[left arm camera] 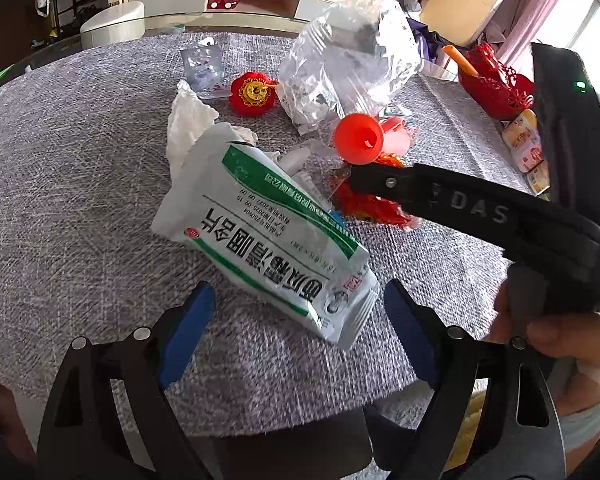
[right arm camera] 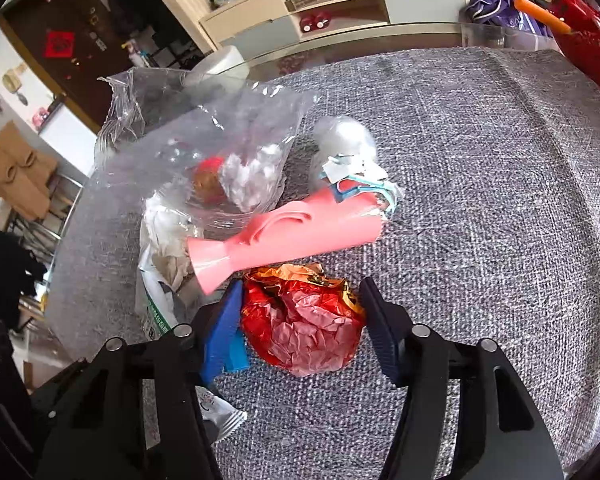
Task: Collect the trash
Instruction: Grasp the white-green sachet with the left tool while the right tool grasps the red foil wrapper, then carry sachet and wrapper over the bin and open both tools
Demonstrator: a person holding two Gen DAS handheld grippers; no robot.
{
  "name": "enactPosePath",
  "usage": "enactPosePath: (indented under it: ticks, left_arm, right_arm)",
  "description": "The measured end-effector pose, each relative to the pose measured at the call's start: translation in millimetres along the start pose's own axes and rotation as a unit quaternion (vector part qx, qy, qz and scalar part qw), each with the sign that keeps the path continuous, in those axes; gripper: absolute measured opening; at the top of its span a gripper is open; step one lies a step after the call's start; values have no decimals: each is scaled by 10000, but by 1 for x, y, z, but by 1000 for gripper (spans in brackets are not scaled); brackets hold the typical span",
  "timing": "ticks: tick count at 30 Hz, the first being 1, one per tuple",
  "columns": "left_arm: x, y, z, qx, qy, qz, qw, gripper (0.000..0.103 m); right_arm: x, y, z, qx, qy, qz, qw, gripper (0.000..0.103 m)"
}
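bright daylight from window (left arm camera: 592, 36) | fisheye-bent edges | glare on plastic bag (left arm camera: 352, 60)

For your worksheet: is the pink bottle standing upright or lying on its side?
On its side. The pink bottle lies lengthwise on the grey tablecloth, just beyond the crumpled red wrapper.

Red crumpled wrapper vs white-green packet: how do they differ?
The red wrapper is balled up; the white-green packet is long and flattish. The wrapper sits between the open right gripper fingers; the packet lies ahead of the open left gripper. Both rest on the grey tablecloth.
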State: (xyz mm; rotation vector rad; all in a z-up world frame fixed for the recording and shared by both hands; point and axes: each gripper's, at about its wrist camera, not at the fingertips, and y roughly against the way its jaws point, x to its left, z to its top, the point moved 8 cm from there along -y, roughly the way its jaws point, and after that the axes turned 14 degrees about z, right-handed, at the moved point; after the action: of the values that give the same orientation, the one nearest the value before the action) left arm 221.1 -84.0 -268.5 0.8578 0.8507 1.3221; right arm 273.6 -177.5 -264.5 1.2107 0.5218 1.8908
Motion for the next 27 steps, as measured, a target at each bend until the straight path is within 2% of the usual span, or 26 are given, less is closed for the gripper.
enactPosePath:
  ticks: [4, 6, 7, 9, 11, 18, 20, 27]
  left_arm:
    - [-4, -7, 5, -63, -55, 165, 9998, 82]
    - [-7, -9, 8, -106, -75, 244, 9996, 78]
    - [-7, -9, 9, -139, -98, 322, 9993, 75]
    - [-7, -7, 10, -193, -185, 473, 9985, 56]
    - [-5, -5, 11, -162, -175, 398, 9989, 46]
    - [11, 7, -2, -199, -161, 181, 9995, 21]
    - [13, 12, -4, -270, -174, 137, 9994, 16]
    - [30, 37, -16, -602, -191, 122, 9979, 11]
  right_arm:
    - [-9, 13, -2, -19, -18, -20, 10000, 55]
    - [-13, 18, -3, -29, -24, -30, 10000, 55]
    - [-15, 20, -4, -39, -50, -27, 10000, 55]
    - [-18, 25, -5, -64, -86, -29, 9999, 54]
    - [-19, 29, -8, -93, -103, -39, 9999, 55]
    - [-11, 34, -16, -94, 14, 26, 10000, 54]
    - [-8, 34, -21, -67, 35, 55, 10000, 54]
    - [3, 42, -36, -60, 116, 82, 9999, 54]
